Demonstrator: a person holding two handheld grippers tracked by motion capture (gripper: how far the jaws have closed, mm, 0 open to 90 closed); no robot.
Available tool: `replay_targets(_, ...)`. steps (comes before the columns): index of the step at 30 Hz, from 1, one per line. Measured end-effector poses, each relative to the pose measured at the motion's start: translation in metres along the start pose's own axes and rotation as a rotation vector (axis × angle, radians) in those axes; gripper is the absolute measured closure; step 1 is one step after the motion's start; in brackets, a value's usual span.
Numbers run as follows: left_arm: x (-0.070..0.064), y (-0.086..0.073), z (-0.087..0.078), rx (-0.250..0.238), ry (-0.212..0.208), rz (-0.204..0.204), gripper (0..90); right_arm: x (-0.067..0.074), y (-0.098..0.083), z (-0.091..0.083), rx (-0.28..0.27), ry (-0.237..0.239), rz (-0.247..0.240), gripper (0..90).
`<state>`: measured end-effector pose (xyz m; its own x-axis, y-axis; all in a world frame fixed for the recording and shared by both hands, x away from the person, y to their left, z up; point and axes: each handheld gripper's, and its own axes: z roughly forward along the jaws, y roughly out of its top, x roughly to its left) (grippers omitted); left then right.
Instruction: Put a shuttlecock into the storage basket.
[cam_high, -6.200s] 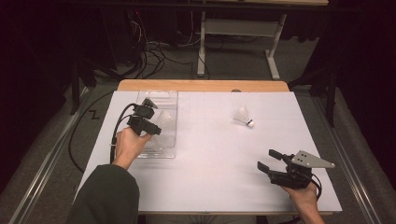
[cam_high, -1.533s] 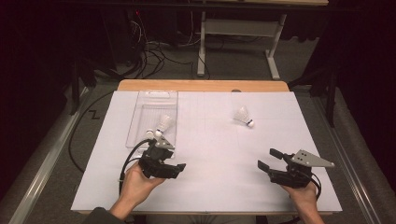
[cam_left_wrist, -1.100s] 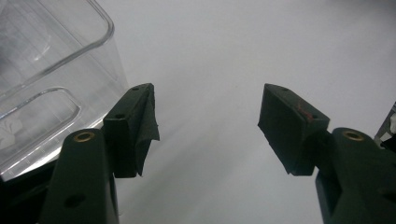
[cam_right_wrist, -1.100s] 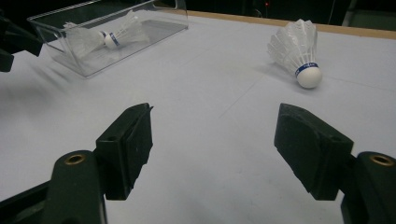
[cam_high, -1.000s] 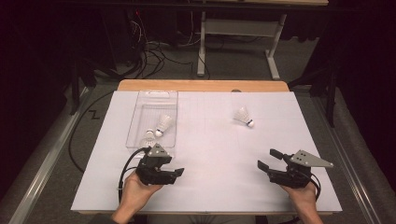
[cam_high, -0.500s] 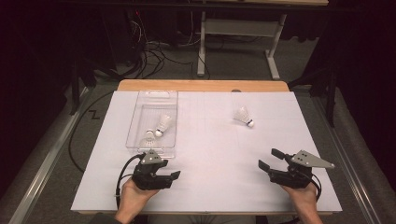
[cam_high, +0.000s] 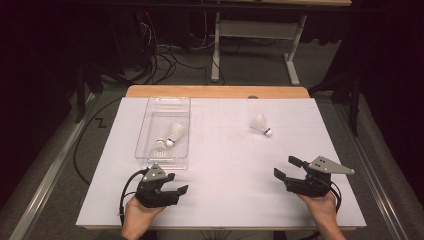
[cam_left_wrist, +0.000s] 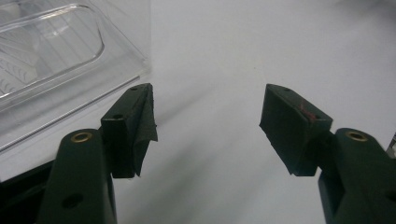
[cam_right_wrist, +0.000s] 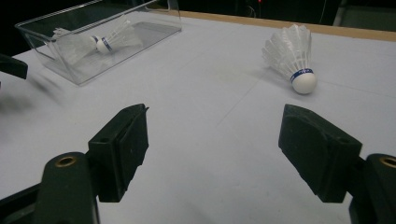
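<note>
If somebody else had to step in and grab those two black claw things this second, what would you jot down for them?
Left gripper: open, nothing in it, near the table's front edge just in front of the clear box.
Right gripper: open, nothing in it, near the front right of the table.
Things: two shuttlecocks lie in the clear box, one beside the other. A third shuttlecock lies on its side on the white table cover, apart from the box and ahead of the right gripper.
Done: two shuttlecocks boxed.
Left: likely the loose one goes in the box too; the right gripper looks closest.
</note>
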<state>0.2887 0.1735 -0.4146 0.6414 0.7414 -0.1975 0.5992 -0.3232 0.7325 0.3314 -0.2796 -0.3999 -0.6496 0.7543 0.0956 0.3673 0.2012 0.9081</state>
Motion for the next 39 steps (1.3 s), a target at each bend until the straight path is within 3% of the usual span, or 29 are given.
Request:
replay_targets(15,-0.001,-0.007,-0.004,-0.016,0.015,0.006,34.9,-0.004,0.014,0.012,0.081,-0.013,0.019,26.6)
replay_targets(39,0.010,-0.014,-0.018,-0.083,-0.018,-0.023,34.3,-0.011,0.038,0.035,0.158,-0.037,0.012,29.7)
